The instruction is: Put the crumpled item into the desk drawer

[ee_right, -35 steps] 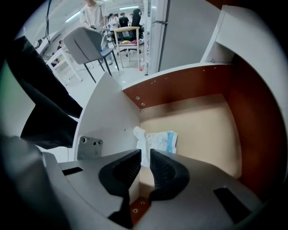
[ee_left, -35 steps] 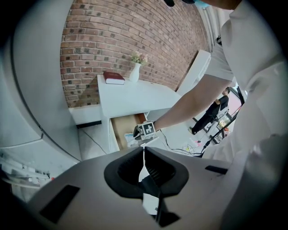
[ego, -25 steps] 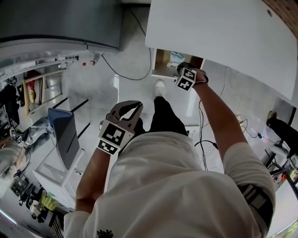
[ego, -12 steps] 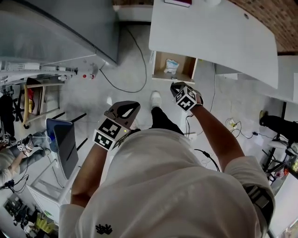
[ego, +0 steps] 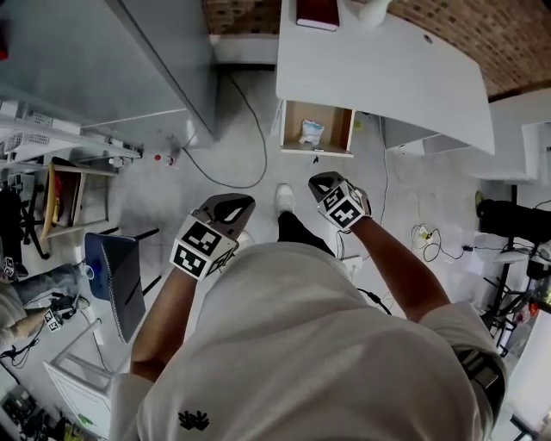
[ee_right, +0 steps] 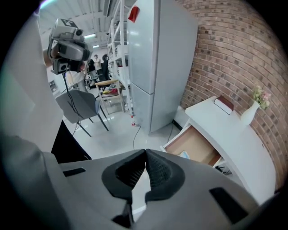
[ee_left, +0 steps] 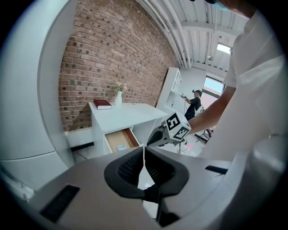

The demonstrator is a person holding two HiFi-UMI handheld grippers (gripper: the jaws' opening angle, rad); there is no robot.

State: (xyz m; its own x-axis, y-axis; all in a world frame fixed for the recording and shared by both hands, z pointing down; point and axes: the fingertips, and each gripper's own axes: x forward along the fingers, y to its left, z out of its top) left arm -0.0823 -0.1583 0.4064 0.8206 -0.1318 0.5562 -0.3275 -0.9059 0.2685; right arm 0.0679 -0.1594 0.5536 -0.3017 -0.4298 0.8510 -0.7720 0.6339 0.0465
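Observation:
The crumpled pale-blue item lies inside the open wooden desk drawer, which juts from under the white desk. It also shows in the drawer as the item in the left gripper view, and as the item in the right gripper view. My right gripper hangs shut and empty well short of the drawer. My left gripper is shut and empty too, lower left of the drawer. The right gripper crosses the left gripper view.
A red book and a white vase stand on the desk. A grey fridge rises left of the desk, with a black cable on the floor. A blue chair and shelves are at the left.
My right gripper has drawn back out of the drawer toward my body, leaving the crumpled item inside. The desk and drawer now sit farther off. The left gripper has barely moved.

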